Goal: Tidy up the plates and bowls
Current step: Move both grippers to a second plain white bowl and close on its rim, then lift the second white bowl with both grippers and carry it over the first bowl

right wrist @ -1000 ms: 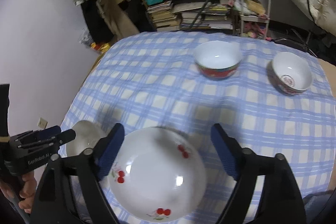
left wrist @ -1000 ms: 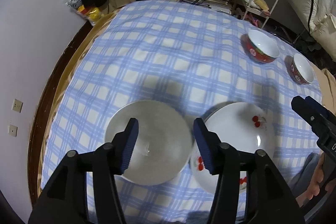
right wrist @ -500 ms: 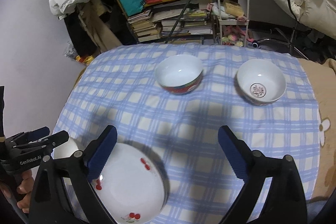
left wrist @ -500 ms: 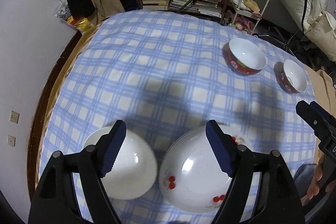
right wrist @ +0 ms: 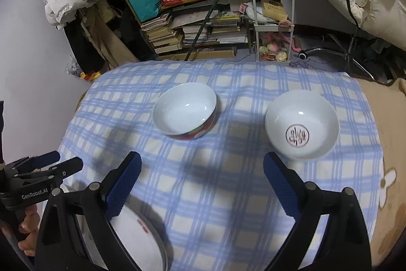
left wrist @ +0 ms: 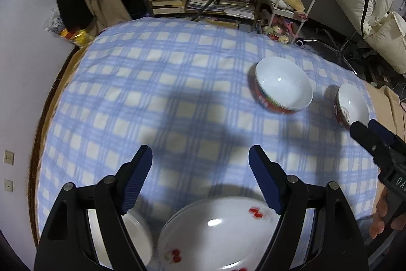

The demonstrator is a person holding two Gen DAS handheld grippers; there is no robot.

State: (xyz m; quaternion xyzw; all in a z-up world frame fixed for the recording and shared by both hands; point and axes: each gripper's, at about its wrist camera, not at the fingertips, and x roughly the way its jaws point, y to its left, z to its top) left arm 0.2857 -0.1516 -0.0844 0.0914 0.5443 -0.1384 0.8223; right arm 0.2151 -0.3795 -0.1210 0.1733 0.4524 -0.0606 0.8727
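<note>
Left wrist view: your left gripper (left wrist: 200,161) jaws apart, nothing between, only checked cloth (left wrist: 157,83) beneath. Cherry plate (left wrist: 218,233) and plain plate (left wrist: 132,233) side by side at near edge, under your fingers. Red bowl (left wrist: 283,85) and small bowl (left wrist: 351,106) far right.

Right wrist view: your right gripper (right wrist: 201,170) wide apart, empty. Red bowl (right wrist: 185,113) ahead left, small bowl (right wrist: 302,123) ahead right, well apart.

Step likely: reaching for bowls. Next: straddle one rim, close, nest into other.
</note>
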